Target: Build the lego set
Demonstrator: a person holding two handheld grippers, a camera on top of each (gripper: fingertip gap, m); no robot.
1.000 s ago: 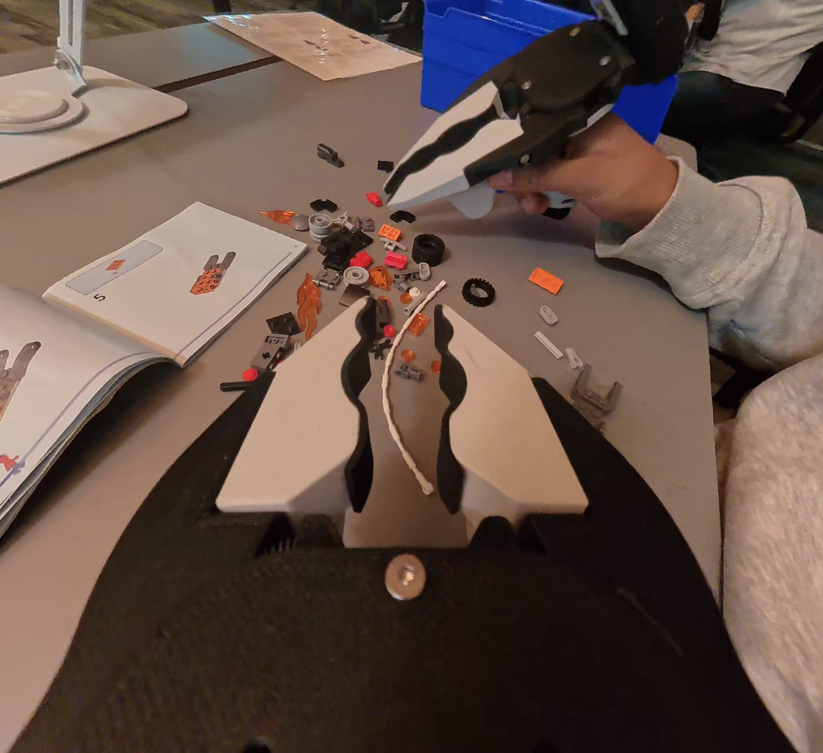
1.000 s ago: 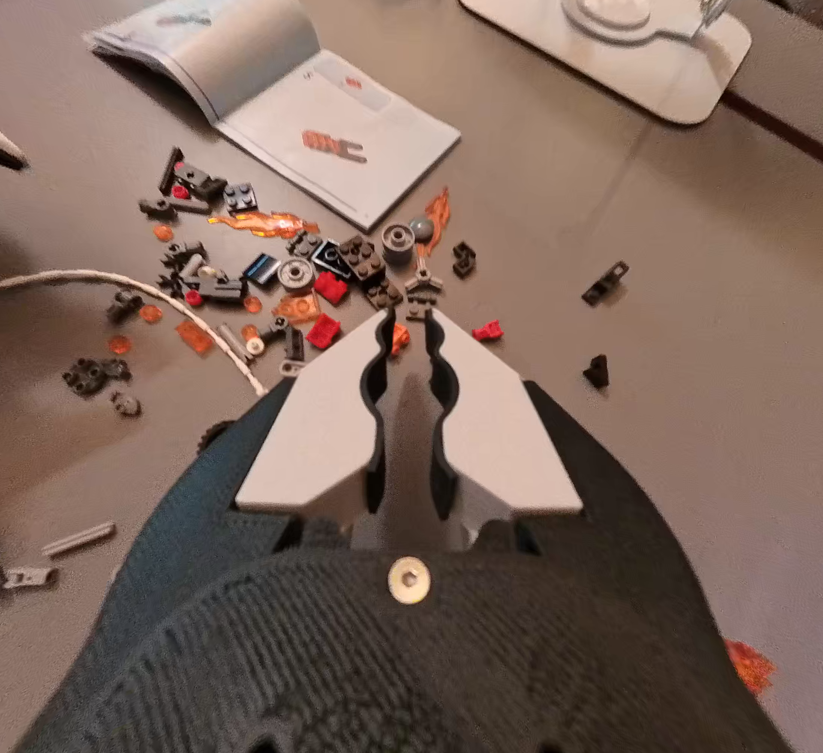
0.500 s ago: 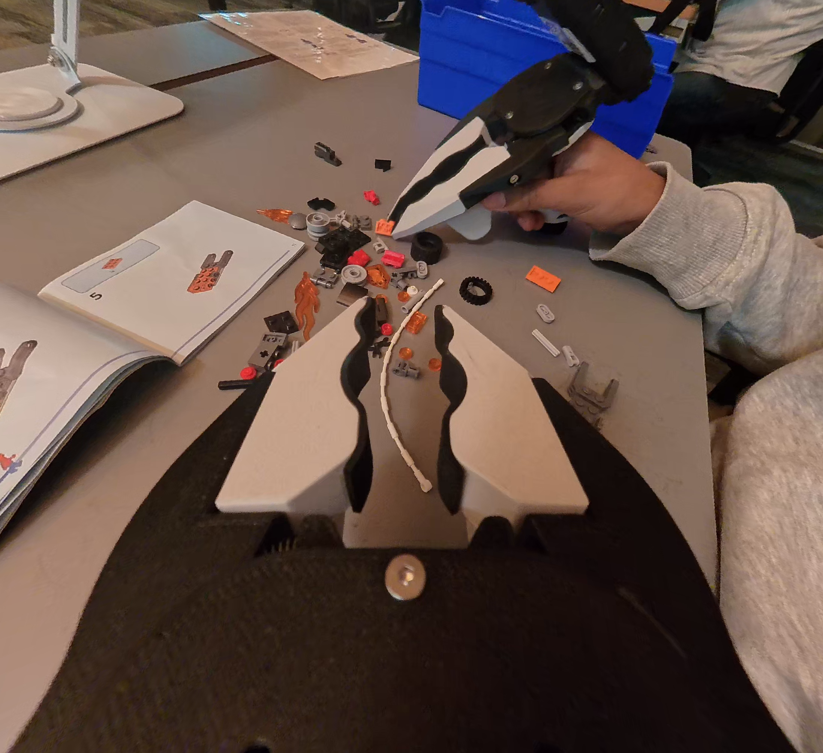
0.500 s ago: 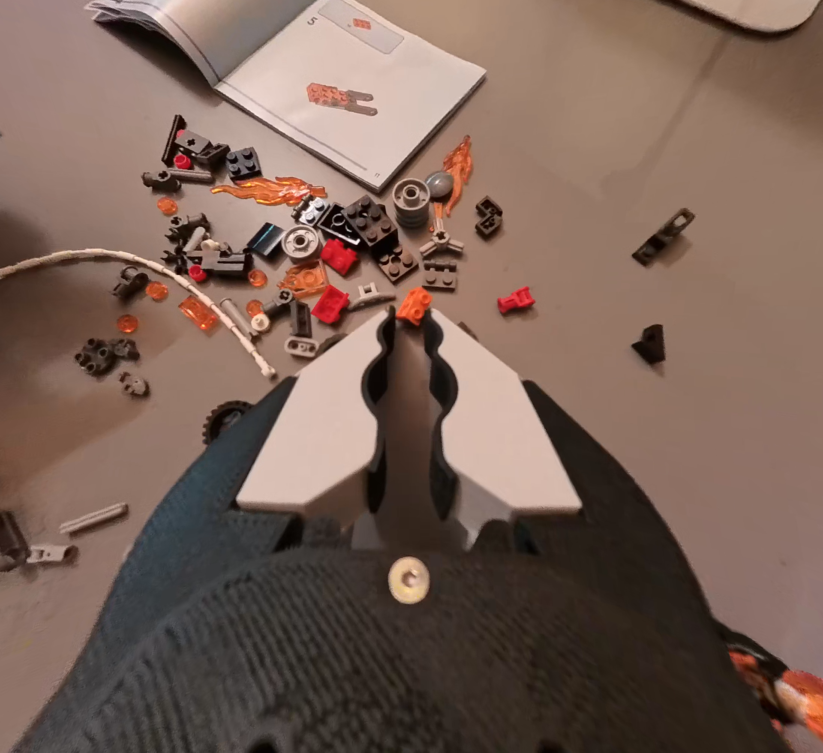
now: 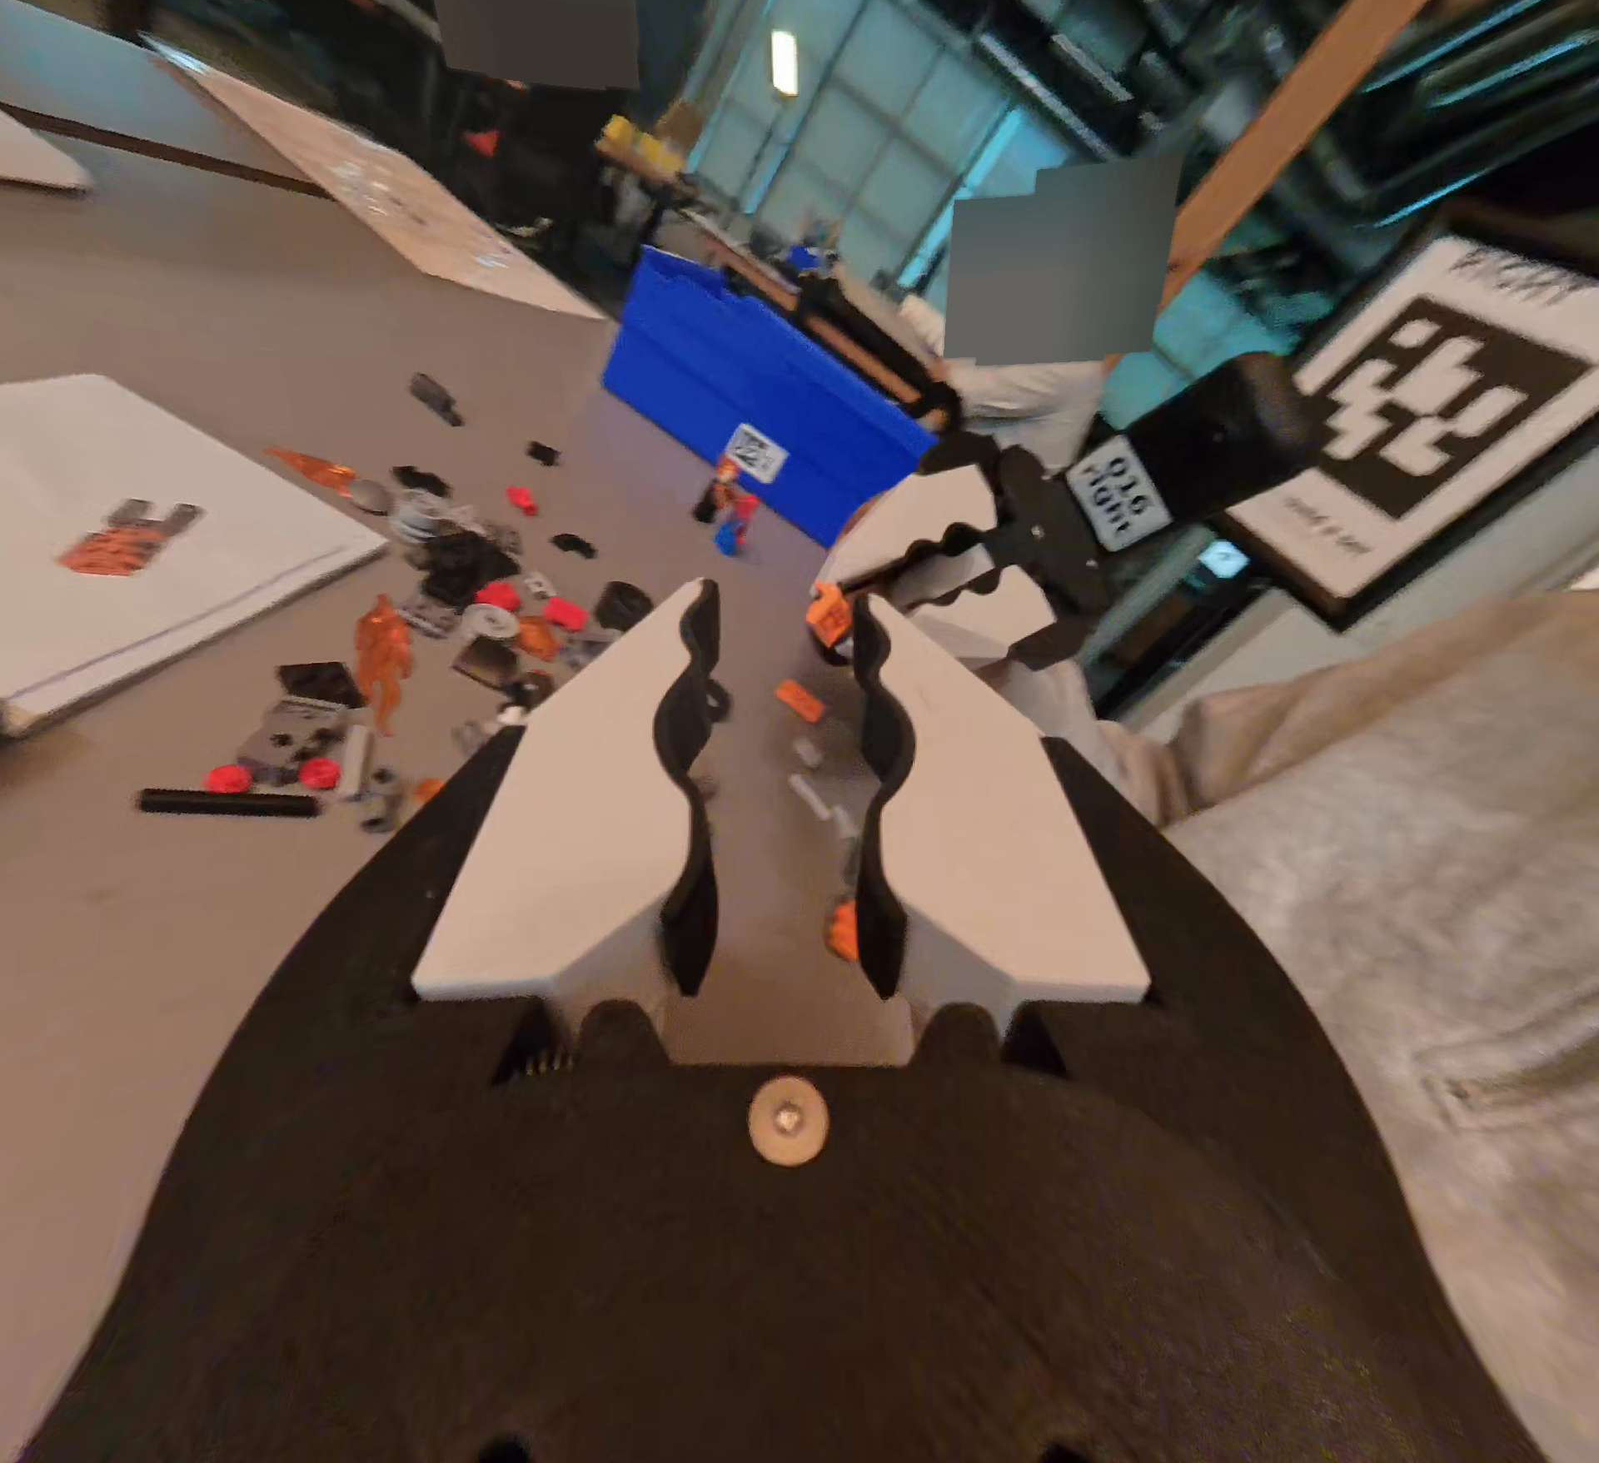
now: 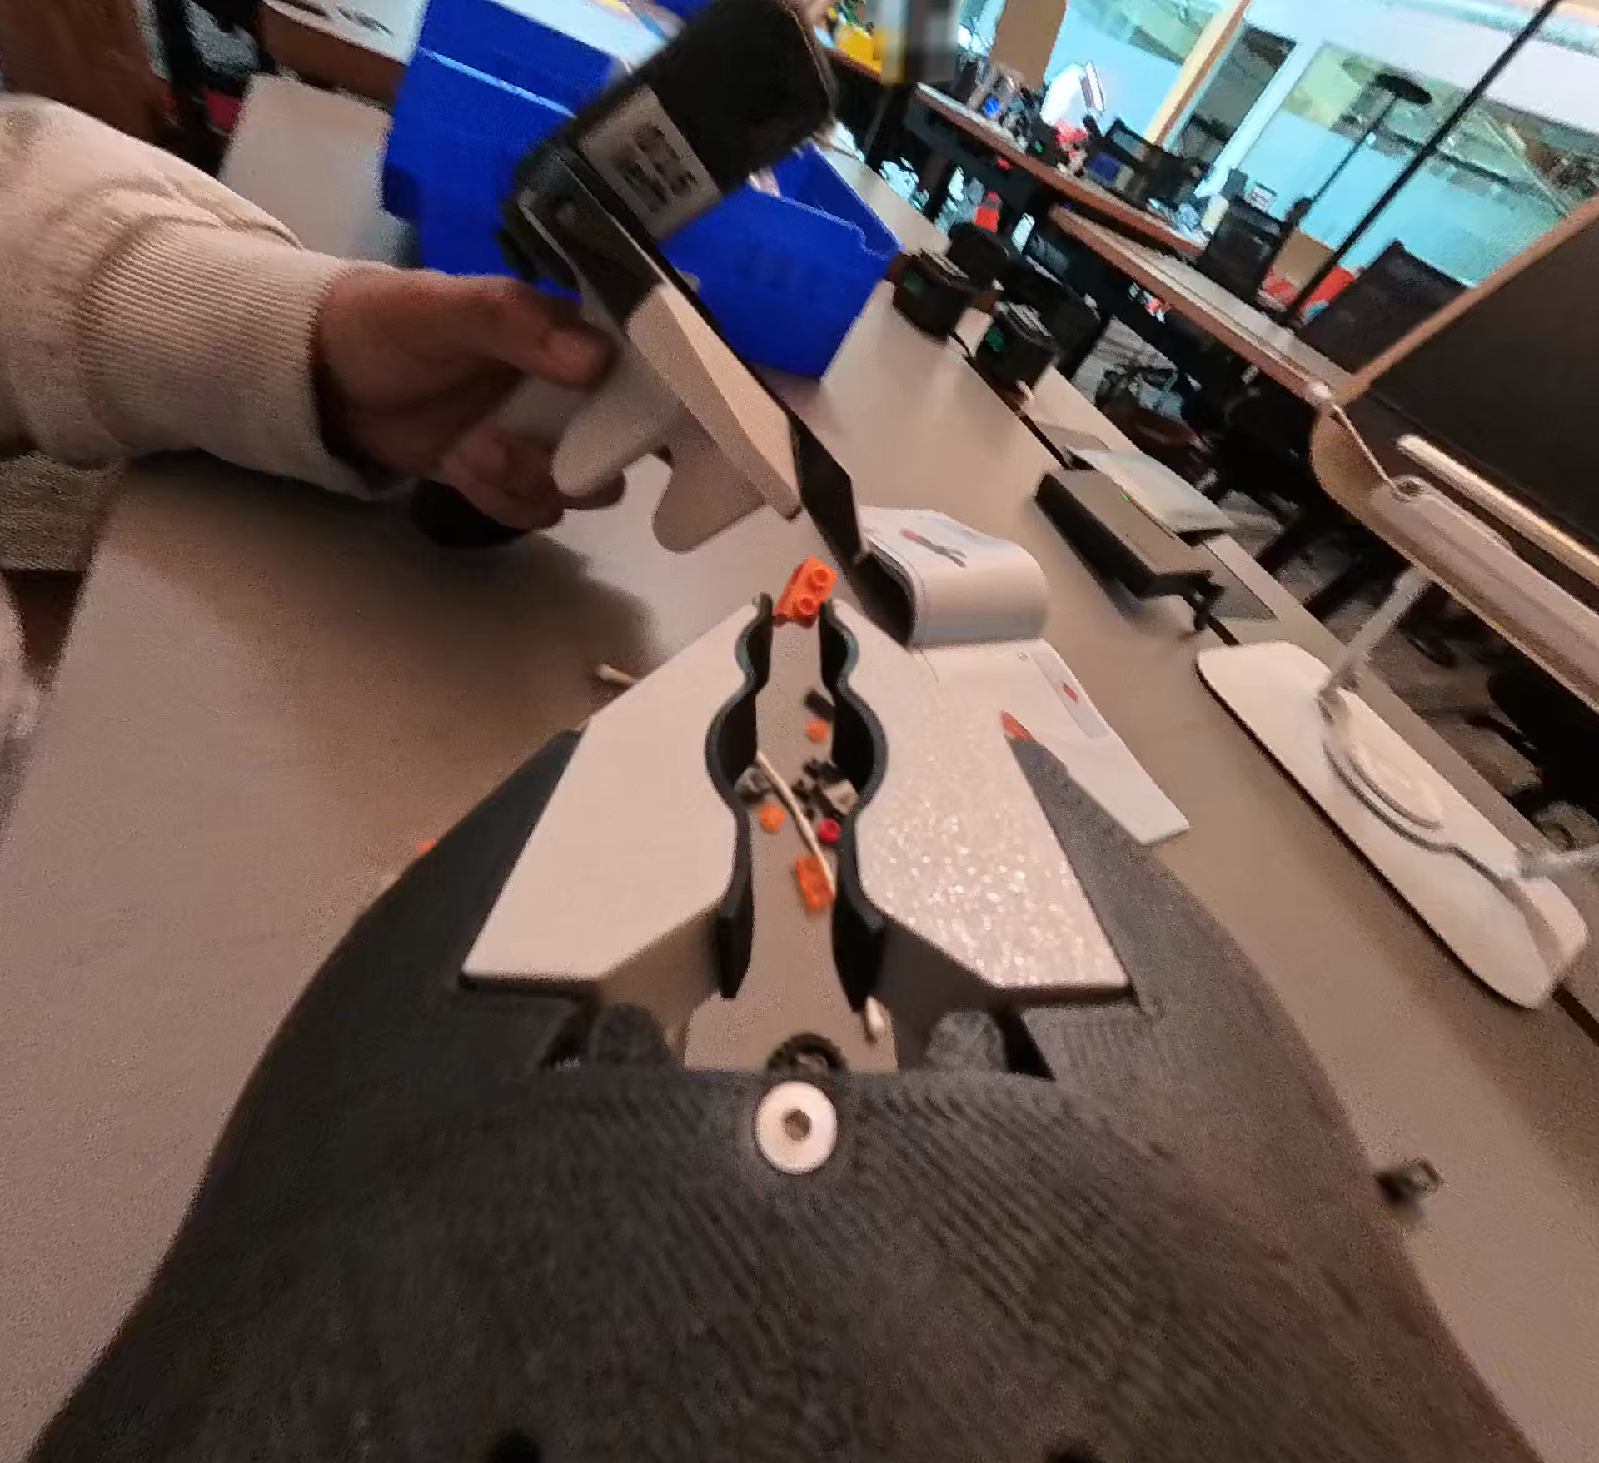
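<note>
Plate (image 6: 805,593) up in the air now, a small orange two-stud piece pinched at the very tips of the right gripper (image 6: 794,615), jaws nearly closed on it, well clear of the bench (image 6: 260,729). The left gripper (image 5: 783,600) hangs just beside it, jaws partly apart and holding nothing. Loose parts (image 5: 467,600) lie scattered on the bench below, next to the open booklet (image 5: 130,522), with a blue bin (image 5: 753,401) farther back. This looks like the fetch-a-piece step, a part picked and lifted for joining. Next, I'd judge, the left needs a mating piece from the pile, then studs lined up square before pressing; a grip that far out on the tips could let the plate twist or pop free.
</note>
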